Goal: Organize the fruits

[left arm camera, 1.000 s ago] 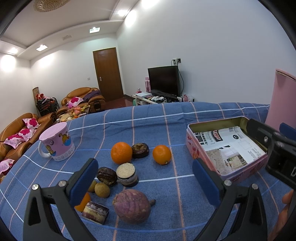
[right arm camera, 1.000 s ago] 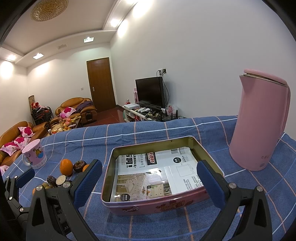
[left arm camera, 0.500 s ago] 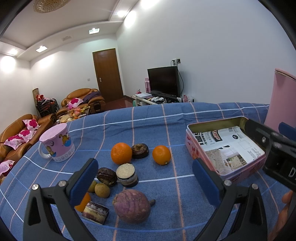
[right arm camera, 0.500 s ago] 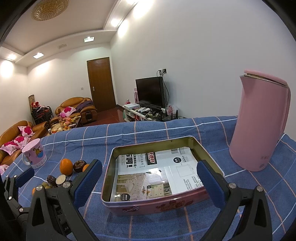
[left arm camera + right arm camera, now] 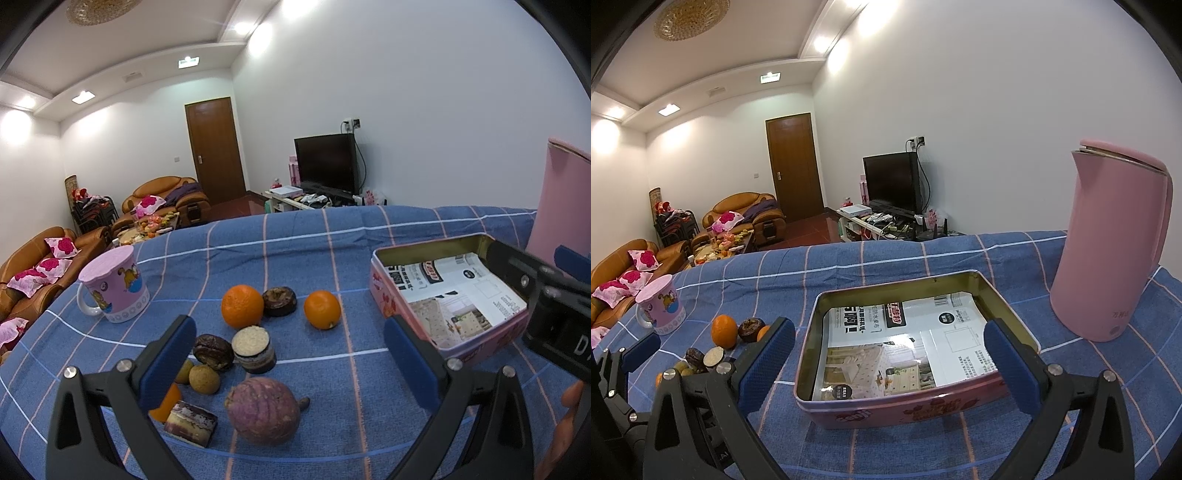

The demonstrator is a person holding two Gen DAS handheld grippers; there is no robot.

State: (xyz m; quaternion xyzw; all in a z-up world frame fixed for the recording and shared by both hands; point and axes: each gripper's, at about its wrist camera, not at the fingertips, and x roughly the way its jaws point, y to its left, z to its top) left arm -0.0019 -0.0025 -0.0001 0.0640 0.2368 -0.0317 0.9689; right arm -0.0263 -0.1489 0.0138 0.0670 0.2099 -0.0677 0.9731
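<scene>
On the blue checked cloth lie two oranges (image 5: 242,306) (image 5: 322,309), a dark round fruit (image 5: 279,301), a purple ridged fruit (image 5: 263,410), a cut dark fruit with a white face (image 5: 254,348), a wrinkled brown one (image 5: 213,351), small yellowish fruits (image 5: 204,378) and a cake slice (image 5: 190,428). My left gripper (image 5: 291,365) hangs open above them, holding nothing. The pink tin (image 5: 1015,397), lined with printed paper, sits to the right. My right gripper (image 5: 888,360) is open just in front of the tin.
A pink cartoon mug (image 5: 114,283) stands at the left of the fruits. A tall pink kettle (image 5: 1108,243) stands right of the tin. The right gripper's body (image 5: 554,314) shows at the right edge of the left wrist view. Sofas, a door and a television lie beyond the table.
Almost nothing has moved; both grippers stay open and hover in the same places, with only a slight drift of the view.
</scene>
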